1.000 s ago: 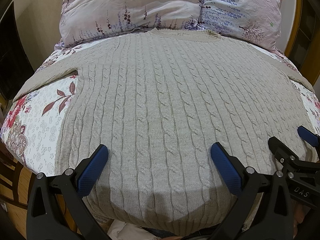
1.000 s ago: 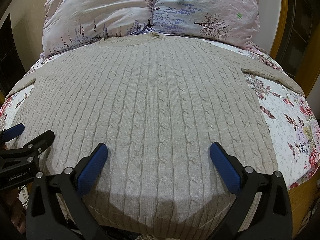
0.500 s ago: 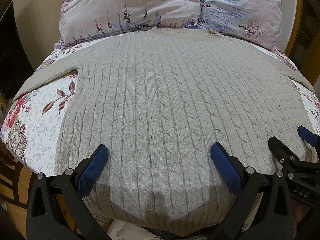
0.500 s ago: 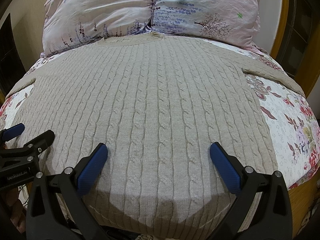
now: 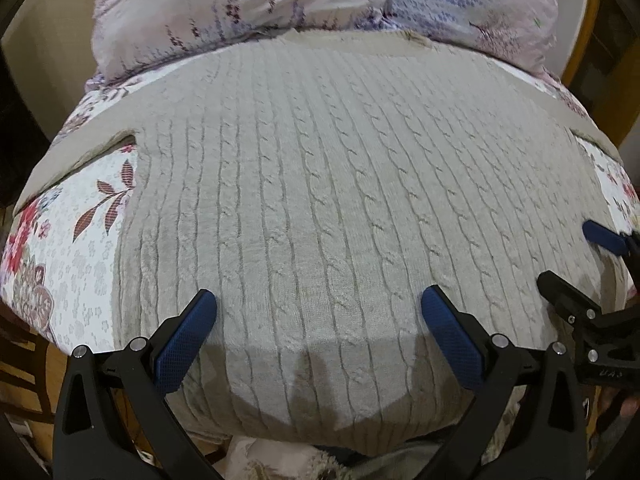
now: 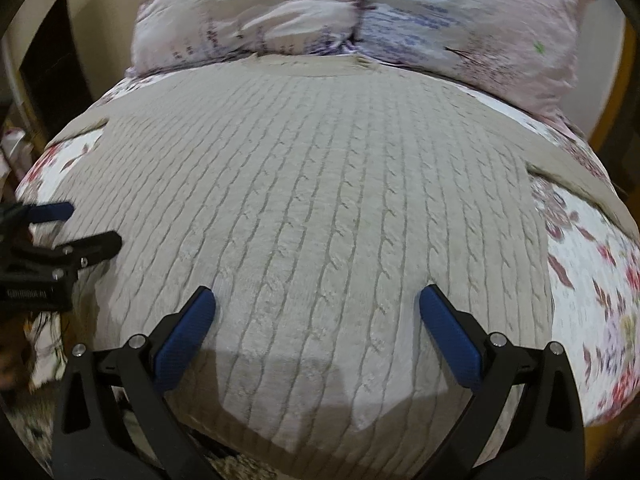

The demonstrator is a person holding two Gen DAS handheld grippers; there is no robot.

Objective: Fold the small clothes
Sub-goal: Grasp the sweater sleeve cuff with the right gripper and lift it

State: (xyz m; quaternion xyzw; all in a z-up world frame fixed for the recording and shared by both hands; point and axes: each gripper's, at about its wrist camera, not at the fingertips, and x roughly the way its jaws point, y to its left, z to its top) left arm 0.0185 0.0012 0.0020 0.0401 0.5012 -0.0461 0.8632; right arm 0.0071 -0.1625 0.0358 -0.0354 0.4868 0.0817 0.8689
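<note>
A beige cable-knit sweater [image 5: 320,184] [image 6: 320,200] lies spread flat on a floral bed, collar toward the pillows, sleeves stretched out to both sides. My left gripper [image 5: 318,312] hovers open above the sweater's hem, left of centre, with nothing between its blue pads. My right gripper [image 6: 316,312] hovers open above the hem further right, also empty. Each gripper shows in the other's view: the right gripper [image 5: 576,256] at the right edge, the left gripper [image 6: 76,228] at the left edge. The hem hangs slightly over the near bed edge.
Two pink floral pillows [image 5: 320,4] [image 6: 360,12] rest against the headboard behind the collar. The floral bedsheet [image 5: 68,240] [image 6: 592,280] shows on either side of the sweater. A wooden frame [image 5: 580,32] stands at the far right. The near bed edge drops off below the hem.
Both grippers have moved forward and lower over the sweater, and both views are motion blurred. The sweater itself lies as before. Both grippers stay open.
</note>
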